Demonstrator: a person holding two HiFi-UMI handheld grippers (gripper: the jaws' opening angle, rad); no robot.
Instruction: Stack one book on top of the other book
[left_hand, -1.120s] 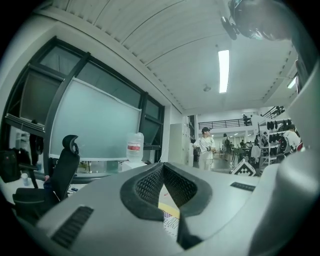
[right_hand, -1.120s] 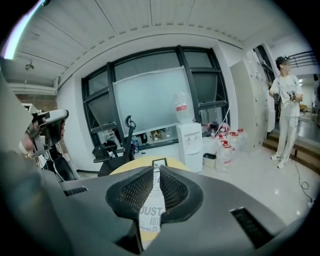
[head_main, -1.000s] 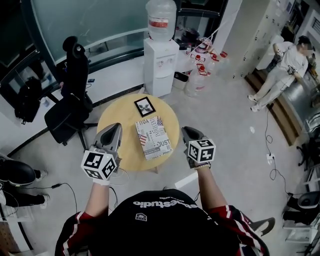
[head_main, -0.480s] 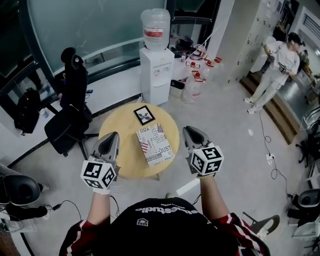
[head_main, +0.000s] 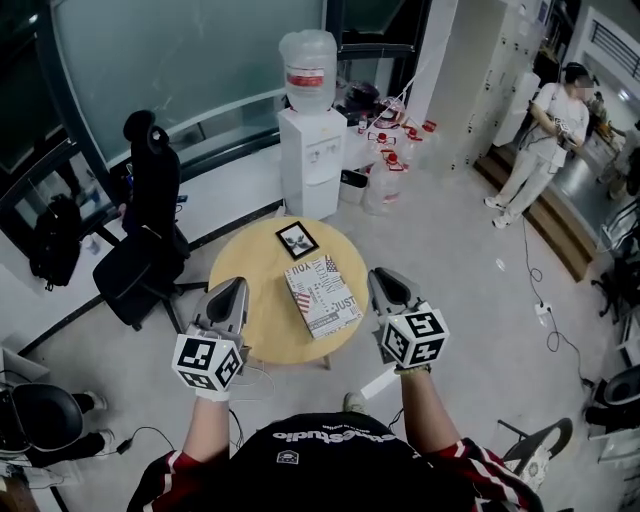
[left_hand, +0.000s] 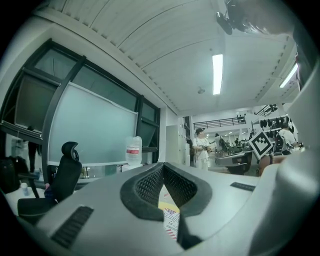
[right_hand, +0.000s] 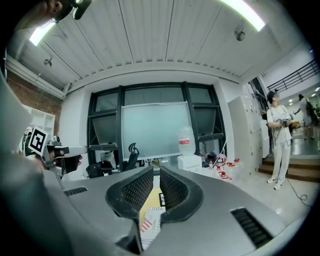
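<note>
Flag-print book (head_main: 322, 297), small dark book (head_main: 297, 239) beside it, round wooden table (head_main: 258, 310)

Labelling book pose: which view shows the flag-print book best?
Head view: the whole flag-print book lies on the round table, cover unobstructed. The left and right gripper views each show only a sliver of it, low between their jaws.

2 books lie flat on the round table (head_main: 255, 300) — small dark book (head_main: 297, 239) just beyond flag-printed book (head_main: 322, 296), unstacked

Cool, even light falls from ceiling strips (left_hand: 217, 74) over me; floor (head_main: 450, 240) shadows are faint; both gripper views bow at black corners; their near foreground is soft.
</note>
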